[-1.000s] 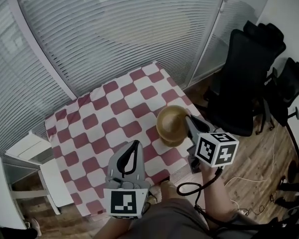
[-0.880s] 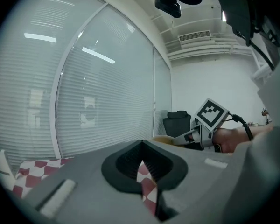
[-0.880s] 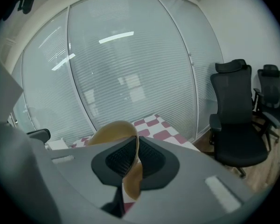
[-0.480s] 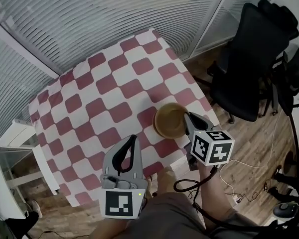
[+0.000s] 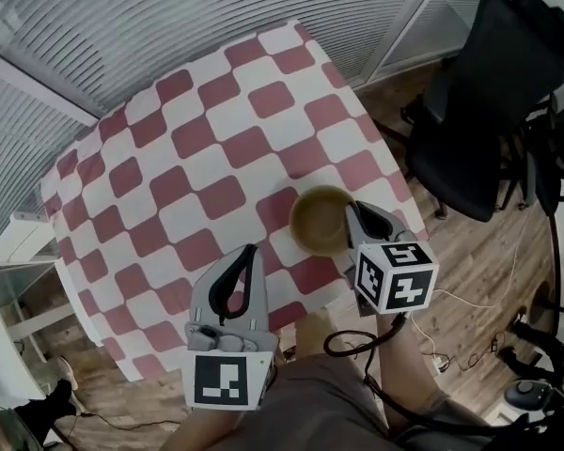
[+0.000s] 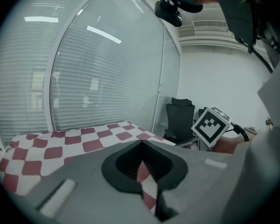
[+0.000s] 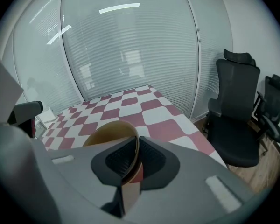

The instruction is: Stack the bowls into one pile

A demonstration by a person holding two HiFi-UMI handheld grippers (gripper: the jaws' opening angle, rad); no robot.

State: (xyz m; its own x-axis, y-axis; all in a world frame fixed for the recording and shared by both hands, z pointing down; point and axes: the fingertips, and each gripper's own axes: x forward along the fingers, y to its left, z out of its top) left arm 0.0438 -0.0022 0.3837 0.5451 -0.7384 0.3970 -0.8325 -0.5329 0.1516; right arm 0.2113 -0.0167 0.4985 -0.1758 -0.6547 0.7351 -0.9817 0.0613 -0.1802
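A single brown bowl point(image 5: 318, 222) stands upright on the red-and-white checked tablecloth point(image 5: 197, 139), near the table's front right corner. My right gripper point(image 5: 352, 219) is shut on the bowl's near rim. In the right gripper view the bowl's rim point(image 7: 113, 127) runs between the dark pads point(image 7: 151, 160). Those jaws have just been opening slightly, and the rim is still between them. My left gripper point(image 5: 249, 252) hangs over the table's front edge, left of the bowl and apart from it. Its jaws are shut with nothing in them point(image 6: 141, 144). No other bowl is in view.
Two black office chairs point(image 5: 479, 92) stand on the wooden floor to the right of the table. Glass walls with blinds run behind the table. A white shelf unit point(image 5: 9, 242) stands at the left. Cables lie on the floor at the lower right.
The right gripper has come down with the bowl, from tilted in the air to upright on the cloth. The left gripper has sunk too, still shut.
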